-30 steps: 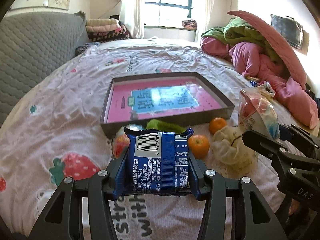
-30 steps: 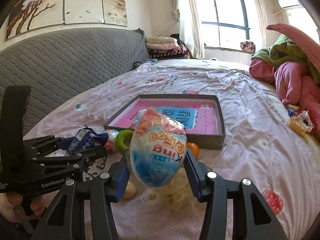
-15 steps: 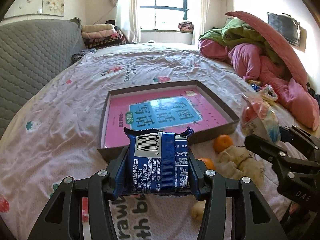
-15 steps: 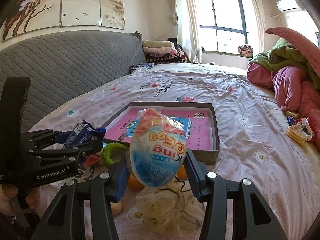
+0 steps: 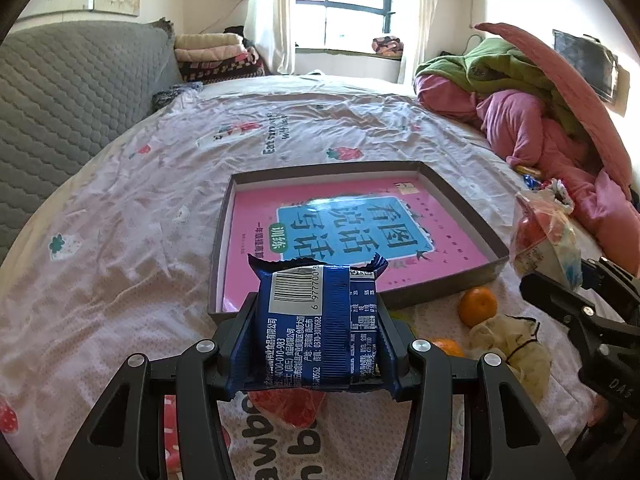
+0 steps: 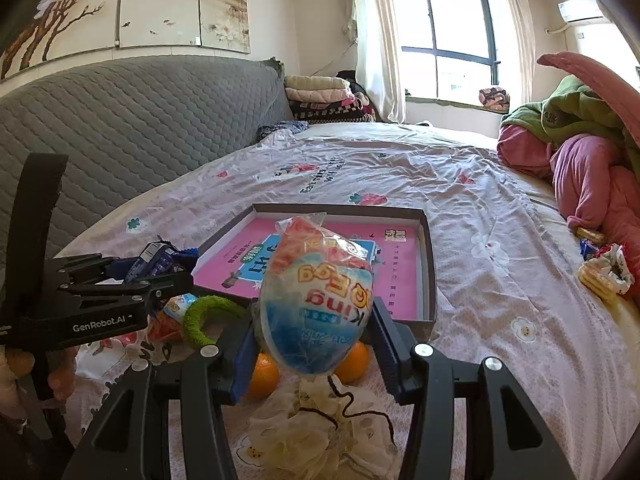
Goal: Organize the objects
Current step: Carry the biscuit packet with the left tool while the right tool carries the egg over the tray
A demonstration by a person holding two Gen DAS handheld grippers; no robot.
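Both grippers carry 1 item each toward the shallow box [image 5: 460, 204], which sits mid-frame on the bed [image 5: 120, 240]; likely goal is dropping loose things into it. Left gripper [image 5: 320, 344] has its jaws clamped on the 2 side edges of a blue snack packet [image 5: 320, 320], lower centre of the left wrist view, held flat with the barcode side up and its far crimped end just over the box's near rim. Side grip keeps the soft wrapper from folding, my guess. Packet: dark blue foil, white barcode patch, white print, serrated ends, slightly puffed. Right gripper [image 6: 316, 340] has jaws closed on a wrapped egg-shaped toy [image 6: 316, 300], centre of the right wrist view, squeezed at its widest part, pointed end up, lettering upside down. Egg: clear crinkly wrap, orange-red top, white-blue lower half, orange letters. It hangs near the box's near edge, not over the inside yet by the look of it. Box: dark rim, pink printed sheet with a blue panel lining the bottom, otherwise nothing inside. On the bed in front of the box, below the jaws: 2 oranges [image 6: 262, 376], a pale mesh bag [image 6: 320, 432], a green fuzzy ring [image 6: 208, 312], a red packet [image 5: 288, 404]. Pile of pink and green bedding [image 5: 540, 120] at right edge.
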